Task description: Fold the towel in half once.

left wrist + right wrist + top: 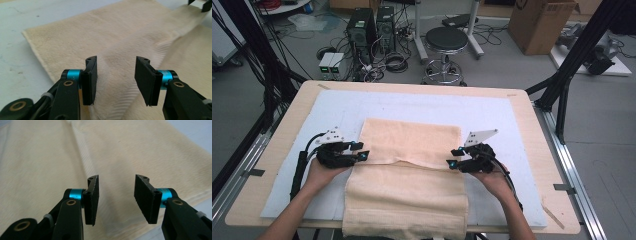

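Low in the frame, we are hanging the towel (407,200) over the table's (277,150) near edge. At mid-frame, left gripper (358,151) and right gripper (455,157) are flanking its fold, jaws apart, gripping nothing, probably freeing the far layer to lie flat.

Wooden table (277,140); pale mat (332,107), perhaps paper; cream towel (412,165) on it.

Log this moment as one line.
towel: folded on table | left gripper: open, at left edge | right gripper: open, at right edge
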